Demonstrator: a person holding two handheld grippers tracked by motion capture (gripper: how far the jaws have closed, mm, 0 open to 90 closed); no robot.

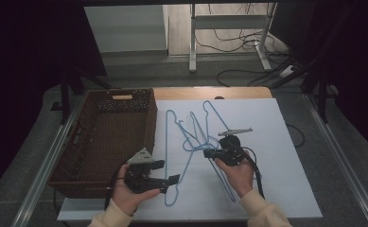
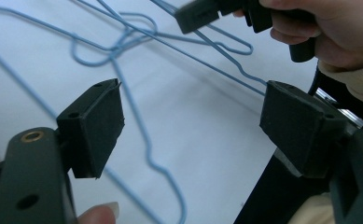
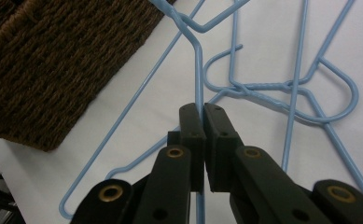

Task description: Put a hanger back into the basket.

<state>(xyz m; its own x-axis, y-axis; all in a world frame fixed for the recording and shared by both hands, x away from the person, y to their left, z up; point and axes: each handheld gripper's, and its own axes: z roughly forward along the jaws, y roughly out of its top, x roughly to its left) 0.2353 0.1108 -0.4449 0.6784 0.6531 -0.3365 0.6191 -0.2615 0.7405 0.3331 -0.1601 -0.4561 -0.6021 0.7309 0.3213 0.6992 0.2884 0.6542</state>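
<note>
A: R gripper [image 3: 202, 109] clamps a blue hanger [image 3: 198, 70] wire amid the tangled hangers on the white table [image 1: 285, 189], just right of the basket [image 1: 107, 142].
B: And the left?
A: L gripper [image 1: 165, 176] gapes wide, holding nothing, near a hanger's lower end. Basket looks empty; by the look of it, all hangers still to be sorted.

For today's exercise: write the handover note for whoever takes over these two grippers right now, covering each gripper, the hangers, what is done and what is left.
Right gripper: fingers shut on a wire of the blue hangers.
Left gripper: open, holding nothing, beside the hangers' near end.
Hangers: tangled together on the white table.
Wicker basket: at the left, no hanger in it.
Done: one wire gripped.
Left: probably separate the hangers and move them to the basket.
</note>
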